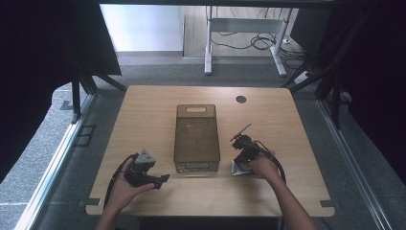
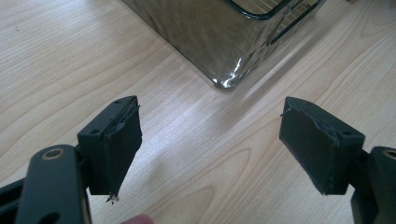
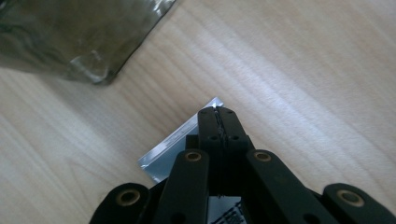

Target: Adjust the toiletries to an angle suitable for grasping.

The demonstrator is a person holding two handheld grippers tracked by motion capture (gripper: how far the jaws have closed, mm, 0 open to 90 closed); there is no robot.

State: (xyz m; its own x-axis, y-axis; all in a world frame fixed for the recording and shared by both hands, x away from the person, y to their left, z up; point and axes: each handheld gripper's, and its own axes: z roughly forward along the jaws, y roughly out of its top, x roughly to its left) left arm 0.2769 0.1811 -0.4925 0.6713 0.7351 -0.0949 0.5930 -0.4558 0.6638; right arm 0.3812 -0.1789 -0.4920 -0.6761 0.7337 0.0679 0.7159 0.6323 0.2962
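The smoky bin (image 1: 197,138) stands mid-table between both tools, with bare wooden table (image 1: 143,115) open on either side.

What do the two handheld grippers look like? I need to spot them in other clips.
Both are black. The left gripper carries a grey three-cornered plate on top, and its fingers are blocky with frayed pad edges. The right gripper has linked bars with brass-coloured pivots. A black cable trails from it. Forearms are bare.

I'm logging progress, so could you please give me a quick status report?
Left hand-held gripper open, idle. Right hand-held gripper shut over silver packet. Tinted bin alongside, clear.
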